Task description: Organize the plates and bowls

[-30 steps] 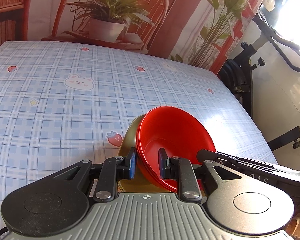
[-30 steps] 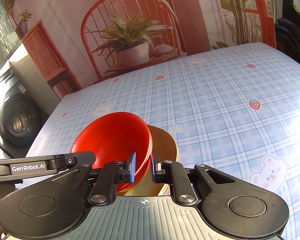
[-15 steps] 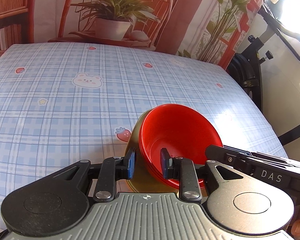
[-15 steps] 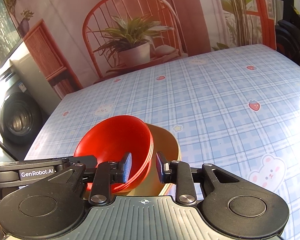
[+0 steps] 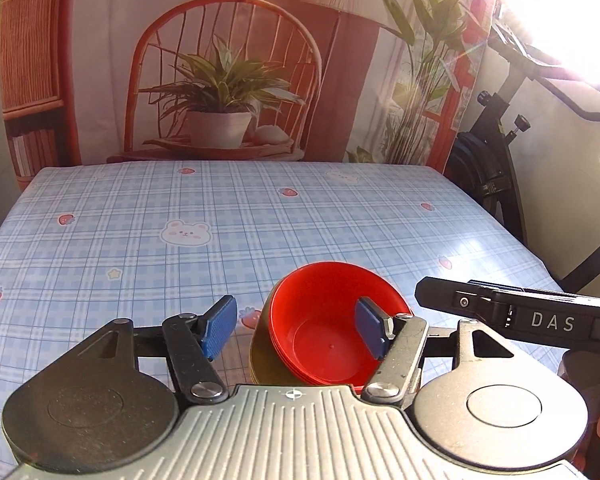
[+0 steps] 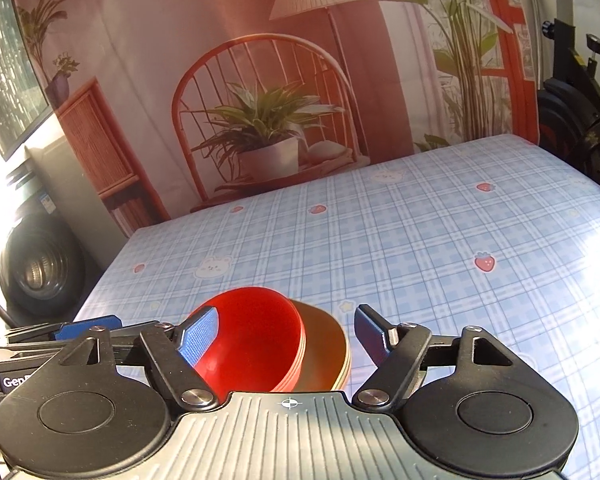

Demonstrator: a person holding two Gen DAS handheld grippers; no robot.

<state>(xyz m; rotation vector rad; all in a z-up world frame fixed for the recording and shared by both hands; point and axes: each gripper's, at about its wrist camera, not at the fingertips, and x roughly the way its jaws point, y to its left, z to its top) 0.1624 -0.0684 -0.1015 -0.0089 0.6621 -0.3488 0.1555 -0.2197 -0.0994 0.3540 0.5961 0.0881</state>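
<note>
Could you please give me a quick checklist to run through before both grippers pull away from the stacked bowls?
1. Left gripper open, pads off the rims: ok.
2. Right gripper open: ok.
3. Red bowls nested inside the gold bowls: ok.
4. Stack resting on the tablecloth: ok.
5. Stack sitting level: cannot tell; it looks tilted in both wrist views.
6. Stack clear of the near table edge: cannot tell, hidden.

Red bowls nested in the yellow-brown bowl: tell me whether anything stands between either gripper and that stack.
Nothing visible does. The stack of red plastic bowls nested in the yellow-brown bowl sits right between the open jaws of the left gripper and the right gripper, on the blue checked tablecloth.
</note>
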